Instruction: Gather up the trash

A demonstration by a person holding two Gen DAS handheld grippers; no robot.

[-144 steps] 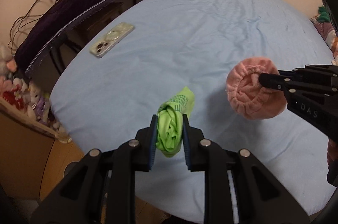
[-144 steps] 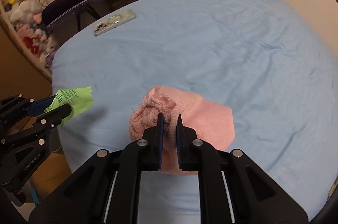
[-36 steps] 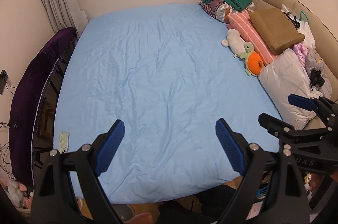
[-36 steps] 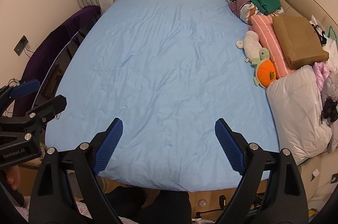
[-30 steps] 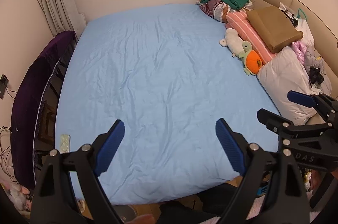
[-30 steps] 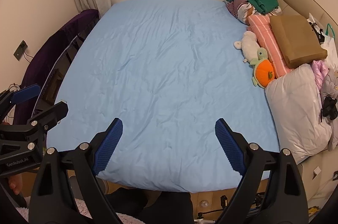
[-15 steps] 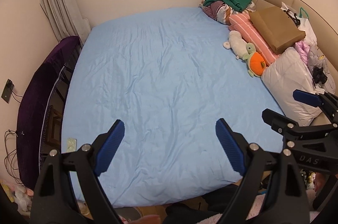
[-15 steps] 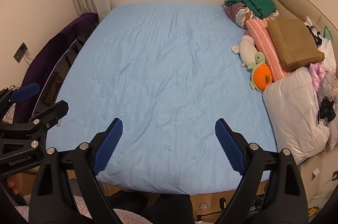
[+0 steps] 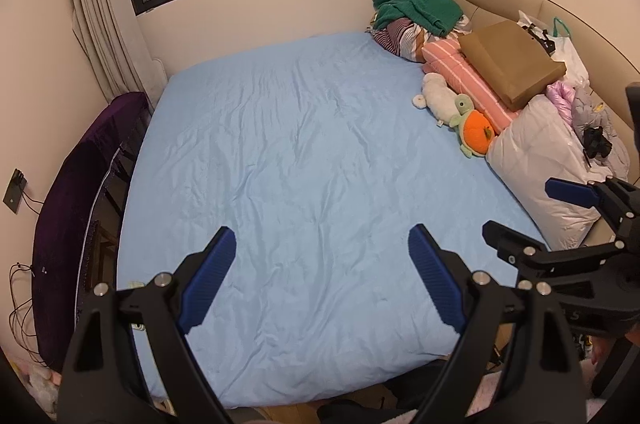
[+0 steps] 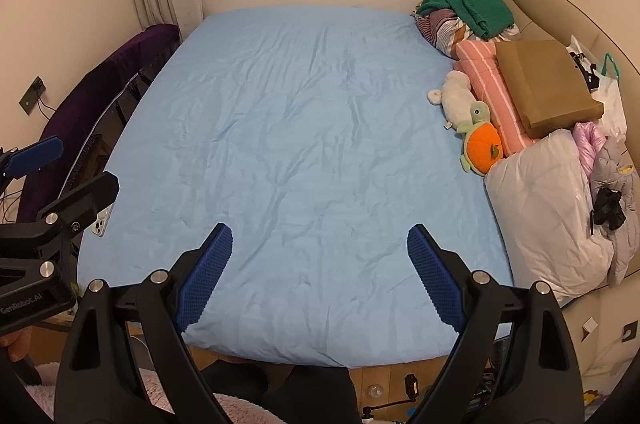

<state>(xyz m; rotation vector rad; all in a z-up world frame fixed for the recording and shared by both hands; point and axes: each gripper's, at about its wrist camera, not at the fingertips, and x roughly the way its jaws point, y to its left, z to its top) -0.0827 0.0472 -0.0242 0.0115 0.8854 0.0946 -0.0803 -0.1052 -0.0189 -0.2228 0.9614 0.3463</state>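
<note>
- The left gripper (image 9: 318, 278) is spread wide with nothing between its blue pads; it hangs above the near end of the bed (image 9: 304, 160).
- The right gripper (image 10: 319, 276) is equally wide apart and holds nothing, poised over the same near edge.
- No trash shows anywhere on the blue sheet in either view. What counts as trash here I cannot tell from these pictures.
- A phone (image 10: 102, 221) lies at the bed's near left corner, just beside the left gripper as the right view shows it. Risk: it is small and flat, so it could be taken for litter or knocked off the edge by a low sweep.
- Along the right side sit a white plush (image 9: 438, 95), a turtle toy (image 9: 472, 130), a striped pillow (image 9: 460, 72), a brown bag (image 9: 510, 62), a white pillow (image 9: 536, 164) and a pile of clothes (image 9: 416, 14). Risk: grabbing one of these keepers in place of rubbish.
- A white plastic bag (image 9: 564, 48) rests by the headboard; whether it is trash or in use is unclear.
- Both grippers are held high, so a reach from here is long, and soft bedding may snag in the pads.
</note>
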